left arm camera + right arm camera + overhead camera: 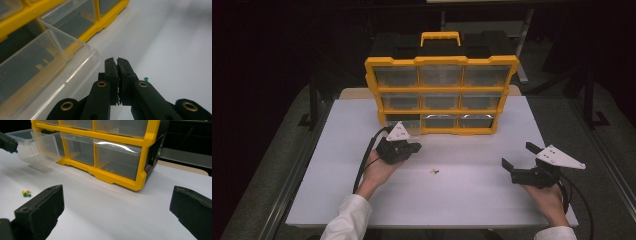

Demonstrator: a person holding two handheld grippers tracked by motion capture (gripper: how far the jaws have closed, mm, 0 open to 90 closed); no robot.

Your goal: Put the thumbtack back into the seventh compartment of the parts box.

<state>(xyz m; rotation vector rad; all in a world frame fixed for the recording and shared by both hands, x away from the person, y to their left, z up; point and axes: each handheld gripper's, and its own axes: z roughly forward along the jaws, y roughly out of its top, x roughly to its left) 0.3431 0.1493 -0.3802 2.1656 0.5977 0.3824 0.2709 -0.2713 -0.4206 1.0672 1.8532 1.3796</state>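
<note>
So the left gripper [404, 148] is sitting right in front of the bottom-left corner of the yellow organizer [441, 95], jaws clenched tight. In the right gripper view there's a tiny blue bit poking out at its tip, looks like a pushpin [15, 151] pinched in there, though from its own camera I can't make out anything between the ribbed black pads [111, 71].

The clear drawer [35, 146] is hanging pulled out of the bottom-left slot, glossy see-through plastic with a slanted front lip, and the left gripper is hovering just beside its rim. The other drawers are sitting flush in their chunky yellow frame, three rows of three, black body behind and a yellow carry handle on top.

Two more pushpins, one yellow [25, 192] and one green [27, 195], are lying touching each other on the matte white table [472, 195], between the two hands.

The right gripper [523, 161] is resting well off to the right, blocky black jaws standing wide apart and gripping nothing.
</note>
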